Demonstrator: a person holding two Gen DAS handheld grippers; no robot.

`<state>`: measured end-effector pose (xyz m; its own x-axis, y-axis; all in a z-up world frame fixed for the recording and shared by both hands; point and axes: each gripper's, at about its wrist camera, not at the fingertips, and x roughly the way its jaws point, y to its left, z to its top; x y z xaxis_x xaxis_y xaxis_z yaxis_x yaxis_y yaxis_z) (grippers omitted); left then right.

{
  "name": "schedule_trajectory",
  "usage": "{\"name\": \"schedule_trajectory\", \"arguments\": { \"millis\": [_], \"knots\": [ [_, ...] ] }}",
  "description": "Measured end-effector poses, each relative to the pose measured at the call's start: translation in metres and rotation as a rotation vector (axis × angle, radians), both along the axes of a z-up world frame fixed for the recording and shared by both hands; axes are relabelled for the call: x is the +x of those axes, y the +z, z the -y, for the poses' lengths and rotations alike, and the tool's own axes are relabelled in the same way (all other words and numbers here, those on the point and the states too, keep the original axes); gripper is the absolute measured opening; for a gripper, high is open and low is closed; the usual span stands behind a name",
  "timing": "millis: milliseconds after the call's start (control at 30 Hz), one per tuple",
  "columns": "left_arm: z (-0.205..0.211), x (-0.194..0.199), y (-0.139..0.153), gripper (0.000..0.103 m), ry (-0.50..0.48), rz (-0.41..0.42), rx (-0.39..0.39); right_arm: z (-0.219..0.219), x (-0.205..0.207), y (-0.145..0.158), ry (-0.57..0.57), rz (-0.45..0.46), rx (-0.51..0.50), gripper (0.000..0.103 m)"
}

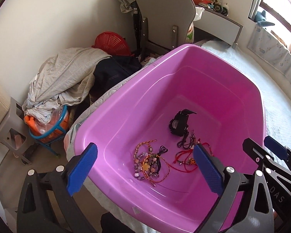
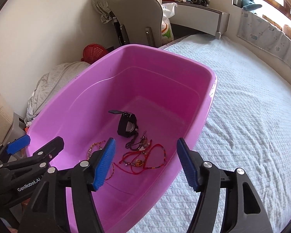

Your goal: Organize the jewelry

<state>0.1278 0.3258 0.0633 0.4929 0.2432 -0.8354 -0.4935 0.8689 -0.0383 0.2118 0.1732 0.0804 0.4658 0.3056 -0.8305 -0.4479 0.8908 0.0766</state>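
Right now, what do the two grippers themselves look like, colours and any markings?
Both match: black plastic frames with triangular cut-outs, silver round rivets and blue ribbed pads. The left gripper body carries white "GenRobot.AI" lettering, seen from the right wrist; the right gripper shows "DAS". No sleeves visible.

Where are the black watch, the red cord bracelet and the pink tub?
Watch (image 2: 127,125): right wrist view, on its case.
Red bracelet (image 2: 157,155): right wrist view, on its cord loop.
Tub (image 1: 114,104): left wrist view, on its left wall.
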Motion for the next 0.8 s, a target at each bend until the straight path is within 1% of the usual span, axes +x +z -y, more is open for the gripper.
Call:
{"name": "schedule_trajectory", "arguments": {
  "millis": [67,233,500,800],
  "knots": [
    [0.001,-0.002,0.003,0.097,0.002,0.003,0.005,0.002,-0.002,0.002,-0.007,-0.003,0.006,0.066],
    [0.007,-0.009,0.014,0.097,-0.002,0.028,0.036,0.008,-0.009,0.009,-0.026,0.005,0.017,0.066],
    [0.013,-0.018,0.030,0.097,-0.009,0.060,0.057,0.018,-0.023,0.018,-0.057,0.028,0.025,0.066],
    [0.021,-0.021,0.037,0.097,-0.025,0.063,0.071,0.028,-0.031,0.026,-0.076,0.031,0.051,0.066]
  ]
}}
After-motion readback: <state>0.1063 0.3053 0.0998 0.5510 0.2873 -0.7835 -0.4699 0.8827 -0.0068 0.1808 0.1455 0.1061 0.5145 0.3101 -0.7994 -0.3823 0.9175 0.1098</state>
